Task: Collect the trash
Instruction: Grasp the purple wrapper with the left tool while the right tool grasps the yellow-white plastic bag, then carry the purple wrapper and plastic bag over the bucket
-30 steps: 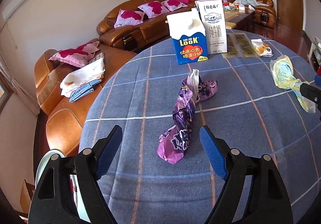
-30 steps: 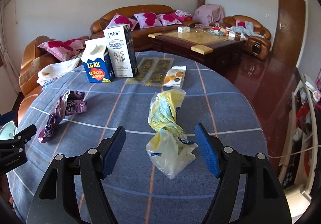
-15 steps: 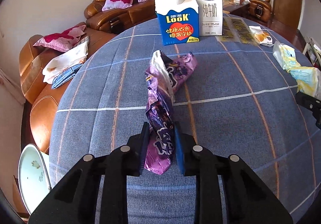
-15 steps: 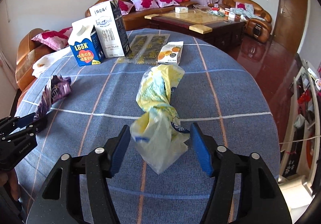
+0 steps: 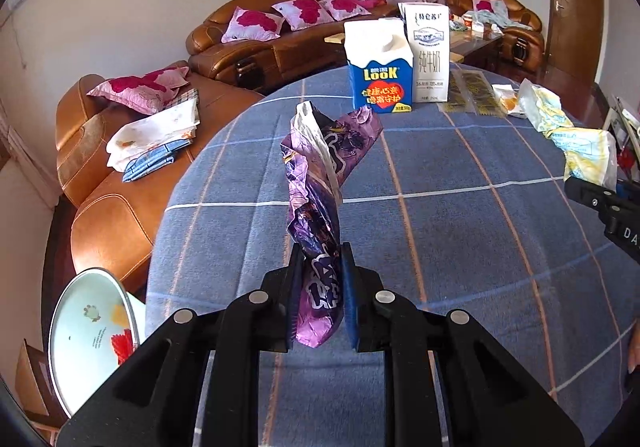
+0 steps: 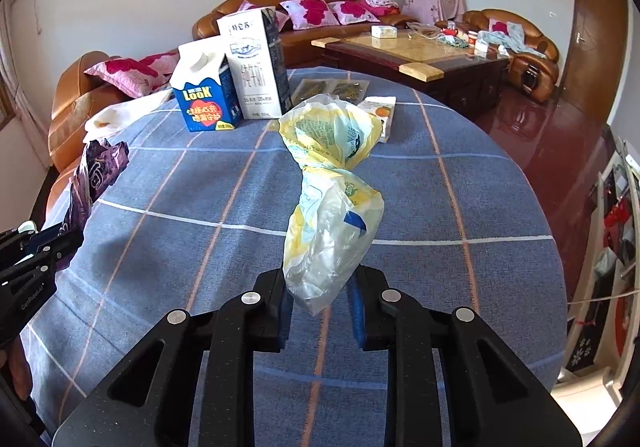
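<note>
Left tool: jaws closing, blue pads pinching the lower end of the purple wrapper, which stands up above the blue checked worktop. Behind it, a blue LOOK carton and a white milk carton stand upright, touching. Right tool: jaws closing on the yellow plastic bag, pads pressing its lower end; the bag's twisted upper part rises over the worktop centre.

Tablecloth: blue, orange and white grid lines. Wrapper: purple, white print. Bag: yellow and clear, blue mark. Carton: blue, white top, red heart, apparently. Sofa: brown leather.
</note>
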The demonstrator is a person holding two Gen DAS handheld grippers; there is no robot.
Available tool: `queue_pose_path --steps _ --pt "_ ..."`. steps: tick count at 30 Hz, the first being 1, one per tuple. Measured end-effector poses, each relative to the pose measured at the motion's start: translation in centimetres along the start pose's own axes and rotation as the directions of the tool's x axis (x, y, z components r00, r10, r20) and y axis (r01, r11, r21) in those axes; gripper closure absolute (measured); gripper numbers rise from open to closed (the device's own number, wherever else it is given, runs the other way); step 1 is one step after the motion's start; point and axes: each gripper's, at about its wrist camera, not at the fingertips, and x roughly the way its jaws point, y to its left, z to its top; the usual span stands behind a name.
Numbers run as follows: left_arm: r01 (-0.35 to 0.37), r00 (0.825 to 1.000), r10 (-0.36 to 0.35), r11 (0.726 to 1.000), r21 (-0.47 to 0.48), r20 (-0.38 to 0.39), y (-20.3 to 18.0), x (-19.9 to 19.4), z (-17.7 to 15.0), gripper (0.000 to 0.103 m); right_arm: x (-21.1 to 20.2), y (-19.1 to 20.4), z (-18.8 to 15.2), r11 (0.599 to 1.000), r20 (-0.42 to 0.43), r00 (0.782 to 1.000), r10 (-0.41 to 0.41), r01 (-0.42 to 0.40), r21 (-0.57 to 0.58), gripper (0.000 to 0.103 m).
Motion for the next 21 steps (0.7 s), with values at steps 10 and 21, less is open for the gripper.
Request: queue_pose_path --steps 10,21 --pt "-0.078 0.994 0.085 0.992 -0.104 0.066 4.9 -4.8 -1.9 0.085 -1.3 6.4 0.5 0.989 0.071 0.99 0.121 -0.114 -0.095 0.079" --pt "-0.173 0.971 0.205 0.958 -0.228 0.125 10.3 -8.8 -3.0 0.085 -2.0 14.7 1.8 0.94 0.116 0.951 0.286 -0.255 -0.227 0.079"
